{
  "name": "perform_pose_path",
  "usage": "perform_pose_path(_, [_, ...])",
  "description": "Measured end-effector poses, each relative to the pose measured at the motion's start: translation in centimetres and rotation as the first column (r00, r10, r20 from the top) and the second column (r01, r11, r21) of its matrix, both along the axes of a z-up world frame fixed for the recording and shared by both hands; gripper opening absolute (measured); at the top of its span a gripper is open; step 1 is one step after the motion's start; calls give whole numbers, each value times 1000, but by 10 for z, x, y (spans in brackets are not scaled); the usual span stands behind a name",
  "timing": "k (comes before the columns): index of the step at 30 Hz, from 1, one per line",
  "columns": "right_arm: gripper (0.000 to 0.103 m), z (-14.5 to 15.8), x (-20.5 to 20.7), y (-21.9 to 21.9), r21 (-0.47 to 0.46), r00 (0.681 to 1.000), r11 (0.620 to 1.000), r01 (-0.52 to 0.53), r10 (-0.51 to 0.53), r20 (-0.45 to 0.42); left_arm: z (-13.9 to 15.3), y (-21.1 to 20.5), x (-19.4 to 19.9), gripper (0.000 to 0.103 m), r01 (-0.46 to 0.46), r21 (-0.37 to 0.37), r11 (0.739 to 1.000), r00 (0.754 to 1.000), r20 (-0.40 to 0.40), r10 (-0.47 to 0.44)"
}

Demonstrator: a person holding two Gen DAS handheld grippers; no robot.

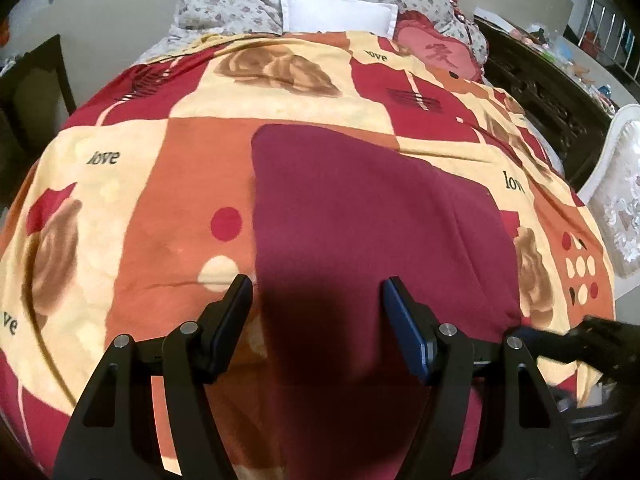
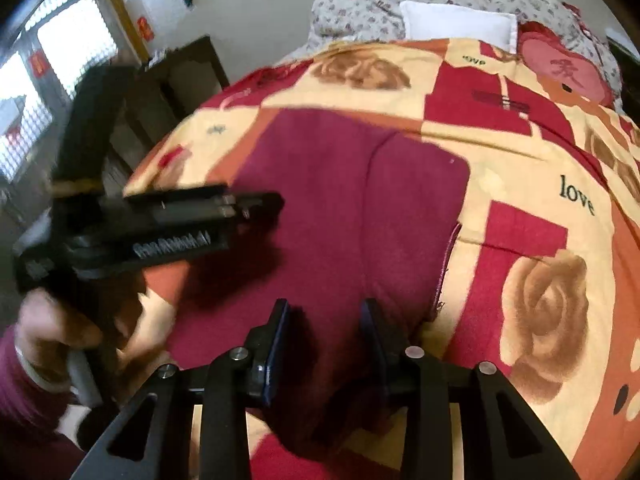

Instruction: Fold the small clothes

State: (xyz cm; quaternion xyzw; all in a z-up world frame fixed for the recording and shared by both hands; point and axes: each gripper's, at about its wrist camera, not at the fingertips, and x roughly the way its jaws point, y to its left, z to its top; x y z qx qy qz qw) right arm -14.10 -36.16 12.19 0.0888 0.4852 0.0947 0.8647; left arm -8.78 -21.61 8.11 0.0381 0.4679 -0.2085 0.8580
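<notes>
A maroon garment (image 1: 360,208) lies flat on a patterned bedspread (image 1: 160,184), folded into a rough rectangle. My left gripper (image 1: 318,292) is open and empty, hovering over the garment's near left part. In the right wrist view the garment (image 2: 360,200) shows a lengthwise crease. My right gripper (image 2: 326,308) is open and empty above the garment's near edge. The left gripper (image 2: 264,204) shows blurred at the left of that view, over the garment's left edge, held by a hand. The right gripper's tip (image 1: 592,328) shows dark at the garment's right corner.
A white pillow (image 1: 338,12), a floral quilt (image 1: 224,0) and a red cushion (image 1: 440,52) lie at the bed's head. A dark carved bed frame (image 1: 540,88) and a white chair (image 1: 616,184) stand at the right. Dark furniture (image 2: 176,76) and a window (image 2: 60,60) are at the left.
</notes>
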Motion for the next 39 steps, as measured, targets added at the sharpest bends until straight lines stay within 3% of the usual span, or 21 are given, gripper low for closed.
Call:
perform_pose_path(4, [48, 10, 0, 2, -64, 995, 993, 96, -94, 35, 6, 8, -8, 68, -28, 10, 1000, 999, 23, 28])
perform_pose_path(10, [49, 18, 3, 6, -69, 986, 985, 160, -156, 66, 12, 19, -17, 68, -54, 18, 998, 998, 23, 54])
perform_pose_path(23, [49, 13, 3, 5, -32, 982, 982, 186, -184, 44, 25, 25, -28, 68, -68, 21, 997, 994, 81, 67])
perform_pose_path(39, [49, 5, 9, 0, -15, 981, 981, 195, -194, 11, 18, 20, -26, 68, -61, 33, 998, 996, 62, 59])
